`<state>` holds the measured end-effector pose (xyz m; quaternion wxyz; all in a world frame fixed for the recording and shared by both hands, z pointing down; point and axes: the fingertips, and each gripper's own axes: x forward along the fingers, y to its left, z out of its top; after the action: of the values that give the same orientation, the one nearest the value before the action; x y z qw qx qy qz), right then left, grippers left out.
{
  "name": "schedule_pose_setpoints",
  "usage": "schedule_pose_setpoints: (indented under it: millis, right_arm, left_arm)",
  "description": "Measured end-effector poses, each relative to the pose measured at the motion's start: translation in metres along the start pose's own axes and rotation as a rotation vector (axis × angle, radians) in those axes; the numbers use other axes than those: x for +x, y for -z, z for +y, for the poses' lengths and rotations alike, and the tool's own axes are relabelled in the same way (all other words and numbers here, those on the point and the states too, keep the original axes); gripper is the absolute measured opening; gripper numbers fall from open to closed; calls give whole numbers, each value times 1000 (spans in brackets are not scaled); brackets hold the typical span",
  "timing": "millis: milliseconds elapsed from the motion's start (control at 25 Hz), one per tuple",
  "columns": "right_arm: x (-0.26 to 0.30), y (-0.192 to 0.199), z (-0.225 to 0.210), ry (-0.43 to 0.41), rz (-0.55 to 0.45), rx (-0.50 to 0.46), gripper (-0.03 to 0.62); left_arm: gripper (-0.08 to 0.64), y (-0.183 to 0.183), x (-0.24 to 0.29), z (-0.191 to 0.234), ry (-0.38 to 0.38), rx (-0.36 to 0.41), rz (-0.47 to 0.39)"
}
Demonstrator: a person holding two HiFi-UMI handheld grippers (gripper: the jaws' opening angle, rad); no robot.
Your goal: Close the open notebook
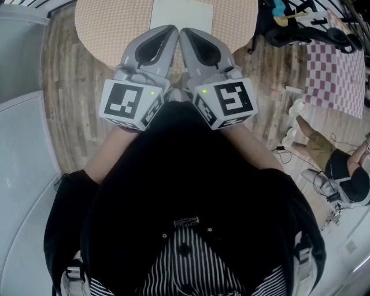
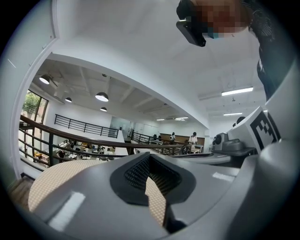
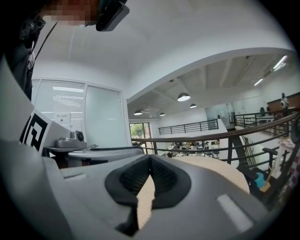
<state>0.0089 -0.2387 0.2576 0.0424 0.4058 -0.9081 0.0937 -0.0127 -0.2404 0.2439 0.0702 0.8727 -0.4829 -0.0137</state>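
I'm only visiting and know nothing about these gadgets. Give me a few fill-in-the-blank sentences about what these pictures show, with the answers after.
1. The fingers of the left gripper and the right gripper are ___, with nothing between them.
2. The table ahead of them is ___ in shape.
3. The white notebook lies on the ___.
4. The floor is made of ___ planks.

Missing words: closed; round; table; wooden.
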Motion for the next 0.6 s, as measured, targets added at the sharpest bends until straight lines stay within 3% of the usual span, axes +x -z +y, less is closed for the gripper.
schedule_pose_setpoints:
  millis: [240, 600]
  right_arm:
    - [29, -14, -24, 36, 1, -5, 2]
    - [102, -12, -31, 54, 31, 26, 2]
  left_arm:
    - [-2, -14, 33, 21, 39, 6, 1]
    - [-2, -10, 58, 89, 55, -15, 11]
